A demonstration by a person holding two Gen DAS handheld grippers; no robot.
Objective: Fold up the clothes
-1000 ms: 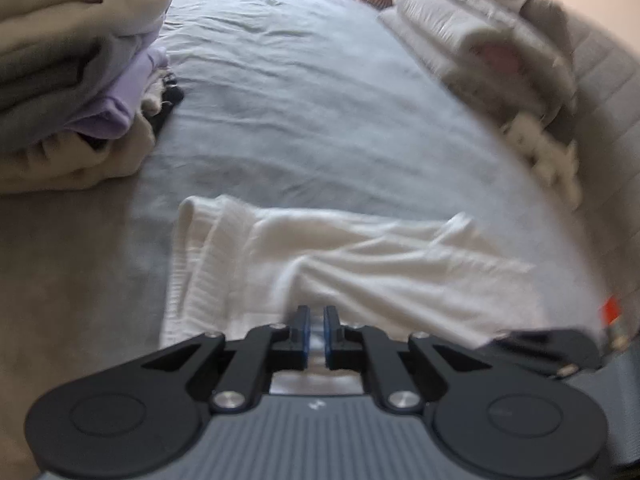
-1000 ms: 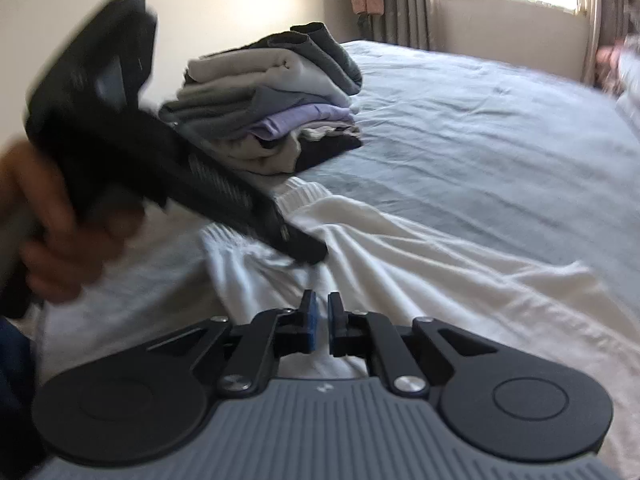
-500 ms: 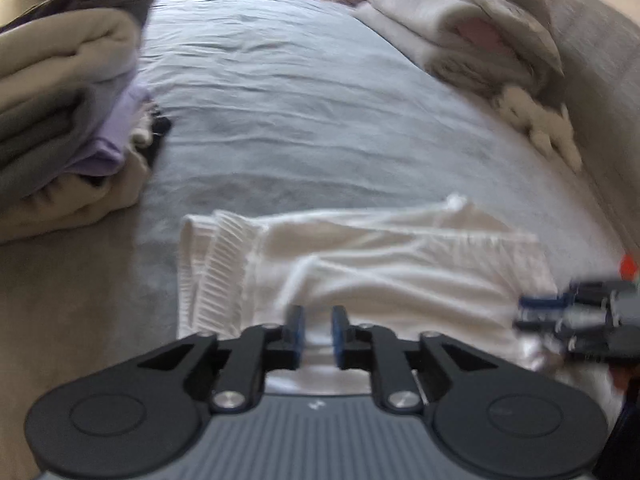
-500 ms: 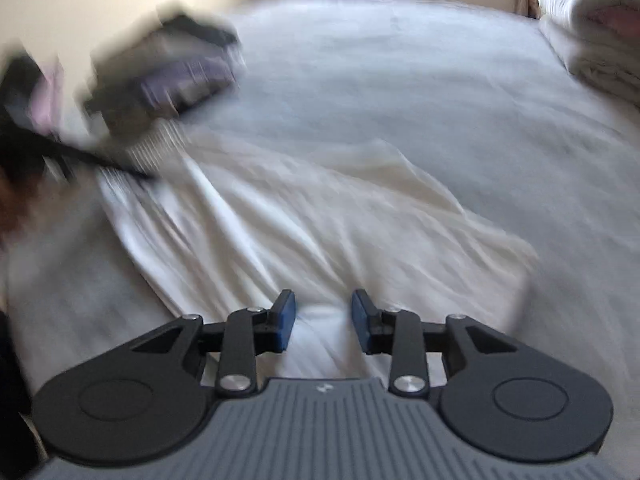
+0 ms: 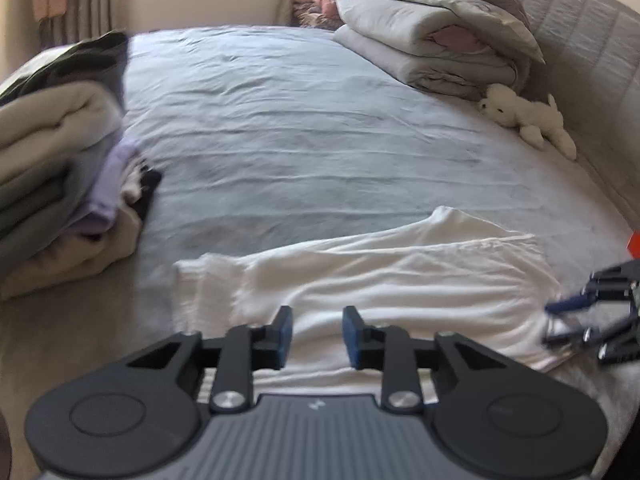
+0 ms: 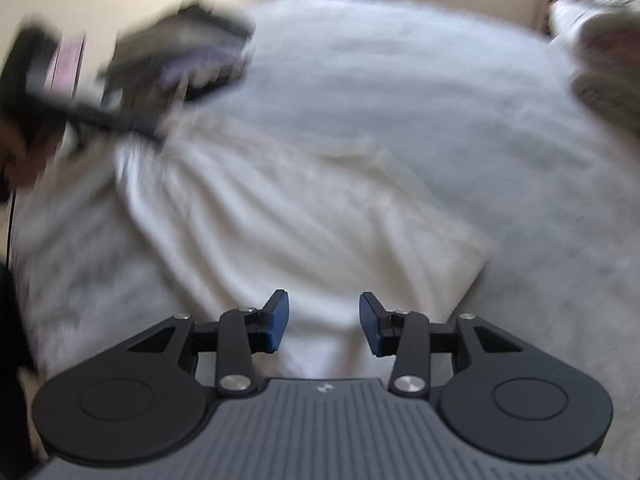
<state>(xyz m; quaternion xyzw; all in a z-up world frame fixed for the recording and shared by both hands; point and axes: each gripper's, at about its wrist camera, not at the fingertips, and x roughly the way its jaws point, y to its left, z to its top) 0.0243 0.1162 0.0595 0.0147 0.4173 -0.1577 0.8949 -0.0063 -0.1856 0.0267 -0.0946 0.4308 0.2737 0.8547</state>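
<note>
A white garment (image 5: 380,280) lies flat across the near part of the grey bed, with a ribbed band at its left end. My left gripper (image 5: 316,336) hovers open over its near edge with nothing between the blue pads. In the right wrist view the same white garment (image 6: 288,216) appears blurred, and my right gripper (image 6: 323,322) stands open above its near corner, holding nothing. The right gripper (image 5: 592,320) also shows at the right edge of the left wrist view, next to the garment's right end. The left gripper (image 6: 92,112) appears blurred at the upper left of the right wrist view.
A stack of folded clothes (image 5: 56,176) sits on the bed to the left. Folded grey duvets (image 5: 432,40) and a white plush toy (image 5: 528,120) lie at the far right by the padded headboard (image 5: 592,60). A wide stretch of grey bedsheet (image 5: 312,128) extends beyond the garment.
Both grippers went from shut to open and let go of the white garment. They drew back, and the garment now lies flat on the bed.
</note>
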